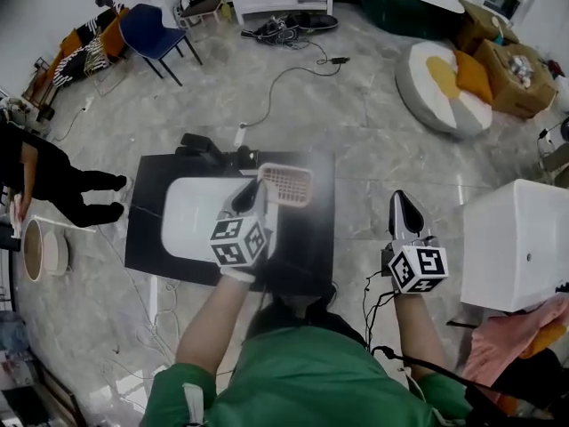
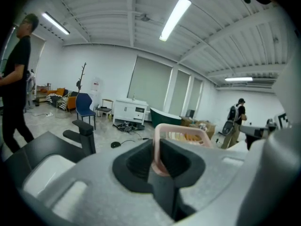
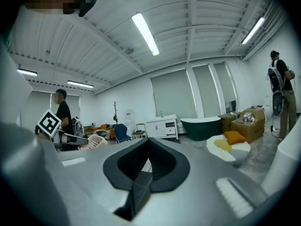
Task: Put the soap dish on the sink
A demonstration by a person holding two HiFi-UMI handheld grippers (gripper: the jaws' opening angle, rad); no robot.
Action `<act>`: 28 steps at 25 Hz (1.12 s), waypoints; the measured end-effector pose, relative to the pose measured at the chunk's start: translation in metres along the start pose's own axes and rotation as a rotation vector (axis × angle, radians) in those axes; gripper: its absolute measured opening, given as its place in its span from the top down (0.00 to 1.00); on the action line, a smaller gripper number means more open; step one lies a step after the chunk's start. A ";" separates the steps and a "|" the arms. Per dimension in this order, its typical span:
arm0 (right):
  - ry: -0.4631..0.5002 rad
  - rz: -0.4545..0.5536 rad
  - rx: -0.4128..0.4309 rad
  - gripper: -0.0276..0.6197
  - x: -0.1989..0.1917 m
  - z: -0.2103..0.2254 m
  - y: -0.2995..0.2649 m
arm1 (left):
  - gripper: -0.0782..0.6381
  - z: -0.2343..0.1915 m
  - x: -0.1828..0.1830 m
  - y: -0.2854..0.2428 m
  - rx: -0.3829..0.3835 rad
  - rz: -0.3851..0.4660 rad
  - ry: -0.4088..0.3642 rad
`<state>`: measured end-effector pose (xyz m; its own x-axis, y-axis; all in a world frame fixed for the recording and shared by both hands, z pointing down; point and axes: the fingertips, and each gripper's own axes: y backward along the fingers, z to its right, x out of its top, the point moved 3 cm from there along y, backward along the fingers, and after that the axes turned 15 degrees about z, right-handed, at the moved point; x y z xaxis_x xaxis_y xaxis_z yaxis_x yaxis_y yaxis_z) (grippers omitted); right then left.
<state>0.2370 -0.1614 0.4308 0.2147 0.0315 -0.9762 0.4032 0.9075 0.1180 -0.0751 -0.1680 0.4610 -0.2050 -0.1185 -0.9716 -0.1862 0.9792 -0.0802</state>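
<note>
Soap dish (image 1: 286,185): pink slotted plastic, probably light and stiff. My left gripper (image 1: 256,192) is clamped on its thin rim, holding it over the black counter (image 1: 316,247) beside the sink (image 1: 182,225). An edge grip may pivot. Right gripper (image 1: 402,205) is closed and empty.

Green short-sleeved top (image 1: 302,381); white patch on its left sleeve. Ahead of top, left gripper (image 1: 256,188) and right gripper (image 1: 403,198): pale grey shells, black tapered jaws with dark scooped recess behind them. Left cube (image 1: 238,241) and right cube (image 1: 418,269), between top and jaws: white, black square markers. Thin black cable (image 1: 418,369) crosses top's right shoulder.
</note>
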 end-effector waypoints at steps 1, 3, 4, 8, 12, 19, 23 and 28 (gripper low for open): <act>-0.003 -0.010 -0.001 0.96 -0.006 0.003 -0.003 | 0.83 -0.001 -0.006 -0.006 0.003 -0.011 0.003; -0.004 -0.026 -0.007 0.96 -0.017 0.008 -0.009 | 0.83 -0.006 -0.020 -0.021 0.009 -0.029 0.030; -0.007 -0.035 -0.015 0.96 -0.023 0.010 -0.011 | 0.83 -0.010 -0.028 -0.028 0.011 -0.038 0.048; -0.009 -0.082 -0.053 0.96 -0.045 0.016 -0.016 | 0.83 -0.025 -0.058 -0.061 0.013 -0.080 0.092; -0.008 -0.118 -0.113 0.96 -0.063 0.033 -0.018 | 0.83 -0.037 -0.087 -0.095 0.010 -0.116 0.110; -0.025 -0.165 -0.191 0.96 -0.089 0.053 -0.017 | 0.83 -0.052 -0.138 -0.138 0.019 -0.200 0.084; -0.033 -0.183 -0.206 0.96 -0.103 0.058 -0.022 | 0.83 -0.061 -0.167 -0.156 0.035 -0.247 0.094; -0.029 -0.213 -0.209 0.96 -0.112 0.059 -0.026 | 0.83 -0.071 -0.197 -0.171 0.065 -0.303 0.117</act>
<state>0.2548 -0.2130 0.5478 0.1713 -0.1780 -0.9690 0.2504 0.9591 -0.1319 -0.0716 -0.3236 0.6817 -0.2597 -0.4209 -0.8691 -0.1950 0.9043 -0.3797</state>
